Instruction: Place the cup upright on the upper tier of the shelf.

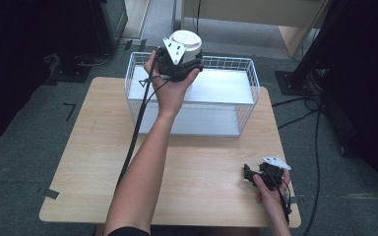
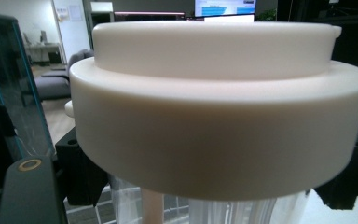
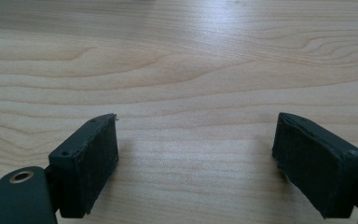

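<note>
A clear jar with a wide white lid [image 1: 187, 40] hangs over the back left of the white wire basket [image 1: 253, 83]. My left gripper [image 1: 181, 63] is shut on the jar just under the lid. In the left gripper view the white lid [image 2: 219, 116] looms close, the clear ribbed body shows beneath it, and a black pad [image 2: 81, 179] presses in on each side. My right gripper [image 1: 248, 174] rests low on the wooden table [image 1: 202, 162] near its front right corner. It stands open [image 3: 196, 154], with bare wood between its pads [image 3: 91, 163].
The basket stands at the back middle of the table, with a pale flat floor inside. A black cable [image 1: 135, 132] trails from the left gripper along the forearm. Dark stands and cables [image 1: 315, 113] lie on the grey carpet around the table.
</note>
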`<state>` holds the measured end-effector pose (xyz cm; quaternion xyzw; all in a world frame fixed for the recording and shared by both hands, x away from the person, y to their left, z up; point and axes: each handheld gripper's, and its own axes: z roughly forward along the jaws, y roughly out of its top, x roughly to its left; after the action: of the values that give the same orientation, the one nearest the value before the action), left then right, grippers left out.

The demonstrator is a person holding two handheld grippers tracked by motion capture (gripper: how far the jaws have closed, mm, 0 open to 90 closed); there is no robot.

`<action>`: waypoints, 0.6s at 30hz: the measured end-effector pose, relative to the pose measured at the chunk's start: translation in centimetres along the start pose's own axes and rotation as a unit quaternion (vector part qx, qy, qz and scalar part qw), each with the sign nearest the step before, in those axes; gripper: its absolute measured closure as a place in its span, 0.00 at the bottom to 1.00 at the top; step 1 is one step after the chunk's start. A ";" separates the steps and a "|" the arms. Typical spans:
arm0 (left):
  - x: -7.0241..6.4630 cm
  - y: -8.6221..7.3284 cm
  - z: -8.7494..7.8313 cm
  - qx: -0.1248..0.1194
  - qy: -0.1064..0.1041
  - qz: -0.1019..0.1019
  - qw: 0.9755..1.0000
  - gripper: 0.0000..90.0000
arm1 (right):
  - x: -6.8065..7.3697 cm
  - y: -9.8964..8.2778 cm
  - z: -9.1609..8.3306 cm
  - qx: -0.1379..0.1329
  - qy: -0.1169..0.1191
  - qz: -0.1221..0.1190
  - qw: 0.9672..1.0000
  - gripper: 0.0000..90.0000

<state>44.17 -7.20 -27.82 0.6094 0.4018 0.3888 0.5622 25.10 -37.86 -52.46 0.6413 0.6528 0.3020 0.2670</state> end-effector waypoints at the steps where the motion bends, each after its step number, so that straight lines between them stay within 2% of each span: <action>1: 0.0 0.0 0.0 0.001 -0.001 0.001 1.000 0.17 | 0.0 0.0 0.0 0.000 0.000 -0.003 1.000 0.16; 5: 0.0 0.0 -0.1 0.008 0.011 0.009 1.000 0.14 | 0.0 0.0 0.0 0.001 -0.002 -0.003 1.000 0.16; 7: 0.1 0.1 -0.2 0.011 0.005 0.009 1.000 0.12 | 0.0 0.0 0.0 0.001 -0.001 -0.004 1.000 0.16; 9: 0.1 0.1 -0.4 0.015 0.003 0.011 1.000 0.07 | 0.0 0.0 0.0 0.001 -0.002 -0.004 1.000 0.16; 10: 0.1 0.1 -0.4 0.019 0.003 0.009 1.000 0.01 | 0.0 0.0 0.0 0.001 -0.002 -0.003 1.000 0.16; 11: 0.2 0.0 -0.5 0.021 -0.005 0.007 1.000 0.01 | 0.0 0.0 0.0 0.001 -0.001 -0.004 1.000 0.16; 18: 0.2 -0.5 -0.8 0.026 -0.019 0.001 0.999 0.00 | 0.0 0.0 0.0 0.001 -0.001 -0.004 1.000 0.16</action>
<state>43.47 -6.71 -28.26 0.6320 0.4001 0.3670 0.5529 25.11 -37.83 -52.47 0.6395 0.6551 0.2996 0.2687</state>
